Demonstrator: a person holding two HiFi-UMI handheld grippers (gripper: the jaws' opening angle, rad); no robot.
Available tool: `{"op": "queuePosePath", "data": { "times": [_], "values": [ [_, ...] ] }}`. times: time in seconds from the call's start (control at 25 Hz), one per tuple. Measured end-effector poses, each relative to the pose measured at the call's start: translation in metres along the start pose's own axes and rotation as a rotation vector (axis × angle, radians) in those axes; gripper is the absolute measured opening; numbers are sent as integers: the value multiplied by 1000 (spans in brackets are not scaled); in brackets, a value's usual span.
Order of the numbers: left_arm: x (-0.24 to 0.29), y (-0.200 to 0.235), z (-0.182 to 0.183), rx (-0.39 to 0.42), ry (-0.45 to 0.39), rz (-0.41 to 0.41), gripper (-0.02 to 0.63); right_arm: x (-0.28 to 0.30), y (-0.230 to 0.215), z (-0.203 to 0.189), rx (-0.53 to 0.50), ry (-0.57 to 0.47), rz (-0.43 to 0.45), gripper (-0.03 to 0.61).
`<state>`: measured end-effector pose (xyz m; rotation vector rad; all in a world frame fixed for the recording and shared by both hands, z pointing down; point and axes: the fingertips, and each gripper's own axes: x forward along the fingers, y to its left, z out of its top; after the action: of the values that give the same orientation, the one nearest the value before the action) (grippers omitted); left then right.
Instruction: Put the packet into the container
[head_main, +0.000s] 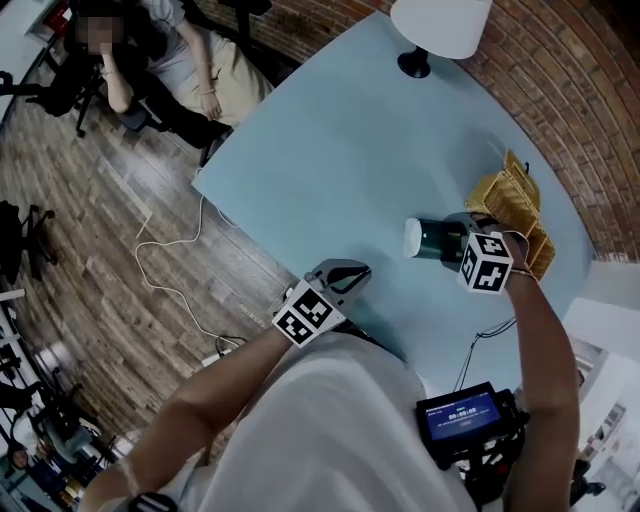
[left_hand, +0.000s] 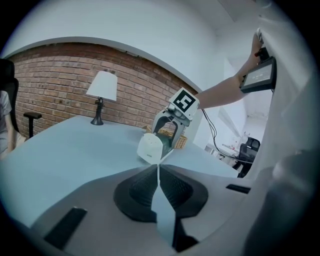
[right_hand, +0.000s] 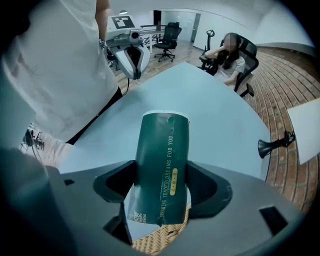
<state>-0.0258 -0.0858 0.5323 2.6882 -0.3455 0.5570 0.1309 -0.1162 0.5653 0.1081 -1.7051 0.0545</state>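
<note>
The right tool (head_main: 452, 238) grips a dark green foil packet (head_main: 428, 238) with gold print along its side, both pads pressing on its faces with the jaws standing wide. The packet is held clear of the pale blue round bench (head_main: 340, 150), its white end turned to the left. It hangs just left of the woven wicker basket (head_main: 510, 205), which sits near the bench's right edge; wicker shows directly under the jaws in the right gripper view. The left tool (head_main: 345, 275) hovers at the near edge of the bench, its jaws pressed together with nothing between them. A white-shaded lamp (head_main: 432, 30) on a black base stands at the far side of the bench, by the brick wall (head_main: 560, 90). A seated person (head_main: 175, 60) is at the far left, on the wooden floor (head_main: 90, 230).
</note>
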Motion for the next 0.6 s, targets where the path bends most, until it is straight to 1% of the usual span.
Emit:
{"op": "queuePosePath", "data": {
  "times": [0.28,0.44,0.52,0.6],
  "values": [
    [17,-19,7,62,20,-96,21,-19,27,-22,196,-1,-54,333],
    [29,-36,10,92,35,-159,21,-29,38,-42,304,8,-77,331],
    [34,-44,13,92,39,-190,22,-35,38,-55,358,11,-101,331],
    [37,-51,17,71,38,-220,21,-42,37,-67,412,11,-134,330]
  ]
}}
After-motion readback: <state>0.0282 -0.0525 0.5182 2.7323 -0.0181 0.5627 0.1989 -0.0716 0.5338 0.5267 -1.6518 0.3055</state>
